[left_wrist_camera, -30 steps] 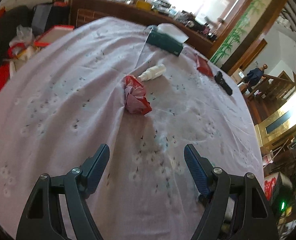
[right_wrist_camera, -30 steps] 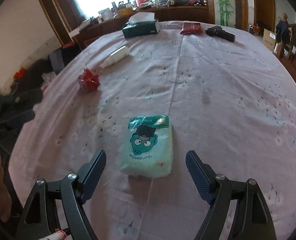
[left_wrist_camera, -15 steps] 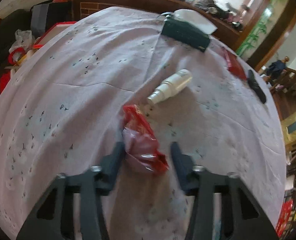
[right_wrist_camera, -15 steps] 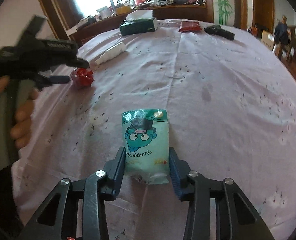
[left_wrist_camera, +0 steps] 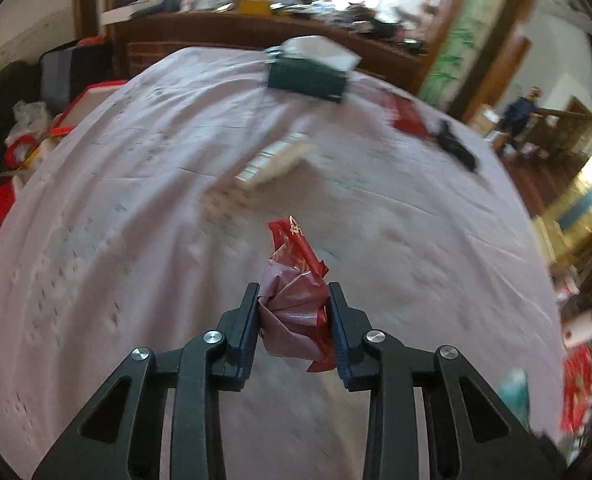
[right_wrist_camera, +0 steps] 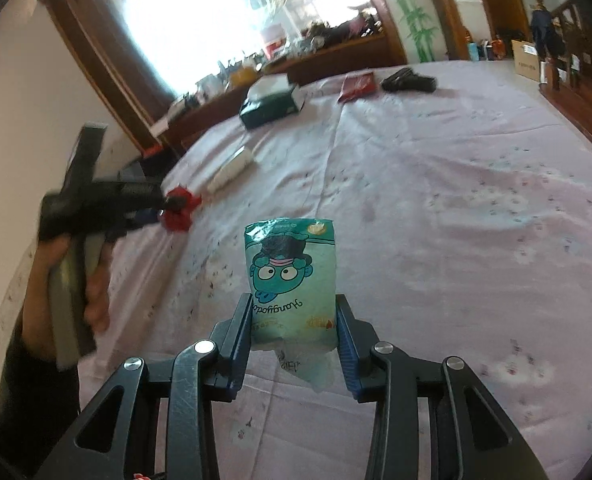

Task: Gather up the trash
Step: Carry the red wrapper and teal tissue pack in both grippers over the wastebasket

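Left gripper (left_wrist_camera: pixel 294 312) pinching red wrapper (left_wrist_camera: pixel 296 280), right gripper (right_wrist_camera: pixel 294 316) clamping teal packet (right_wrist_camera: pixel 292 276); both just closed: lift w/ steady squeeze.

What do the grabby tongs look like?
Both the left tongs and right tongs are black plastic, with forked arms, shiny silver rivets and flat fingers; one pad on each is ridged blue. The sleeve is dark.

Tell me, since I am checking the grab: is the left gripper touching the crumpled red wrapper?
Touching. The left wrist view shows the left gripper with both jaws pressed against the sides of the crumpled red wrapper, no gap on either side.
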### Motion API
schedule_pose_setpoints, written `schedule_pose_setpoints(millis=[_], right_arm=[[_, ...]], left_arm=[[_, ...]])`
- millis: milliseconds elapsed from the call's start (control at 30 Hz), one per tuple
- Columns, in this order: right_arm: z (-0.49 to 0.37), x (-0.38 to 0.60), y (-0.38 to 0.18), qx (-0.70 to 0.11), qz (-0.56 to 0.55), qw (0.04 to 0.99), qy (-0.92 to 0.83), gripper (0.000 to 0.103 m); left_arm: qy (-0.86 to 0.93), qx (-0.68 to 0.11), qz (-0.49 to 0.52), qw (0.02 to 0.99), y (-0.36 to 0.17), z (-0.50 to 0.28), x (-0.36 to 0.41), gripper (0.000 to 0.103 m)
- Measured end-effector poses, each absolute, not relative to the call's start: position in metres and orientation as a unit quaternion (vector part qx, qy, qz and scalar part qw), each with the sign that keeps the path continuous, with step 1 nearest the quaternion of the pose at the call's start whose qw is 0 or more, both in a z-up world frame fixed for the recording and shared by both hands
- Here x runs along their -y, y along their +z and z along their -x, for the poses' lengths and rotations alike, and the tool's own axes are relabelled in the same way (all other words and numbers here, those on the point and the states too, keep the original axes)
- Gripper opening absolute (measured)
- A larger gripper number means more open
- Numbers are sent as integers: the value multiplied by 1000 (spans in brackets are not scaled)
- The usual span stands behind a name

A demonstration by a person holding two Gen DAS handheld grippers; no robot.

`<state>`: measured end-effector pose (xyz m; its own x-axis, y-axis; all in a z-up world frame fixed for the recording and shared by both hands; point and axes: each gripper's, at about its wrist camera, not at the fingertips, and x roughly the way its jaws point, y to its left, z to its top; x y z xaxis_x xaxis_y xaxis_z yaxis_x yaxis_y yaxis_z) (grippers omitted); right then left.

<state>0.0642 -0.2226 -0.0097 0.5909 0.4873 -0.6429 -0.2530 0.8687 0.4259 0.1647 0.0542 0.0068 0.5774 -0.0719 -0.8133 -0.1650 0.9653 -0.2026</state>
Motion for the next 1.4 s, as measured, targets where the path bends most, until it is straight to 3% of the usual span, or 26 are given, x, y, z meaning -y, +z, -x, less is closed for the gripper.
schedule_pose_setpoints(millis=[533, 1400], right_arm=[[33, 319, 51, -325, -205, 912, 143, 41], [161, 442, 119, -207, -225, 952, 6, 42]], left_arm=[[-135, -415, 140, 889, 58, -38, 76, 31], [-288, -368, 65, 882, 114, 27, 206, 31]])
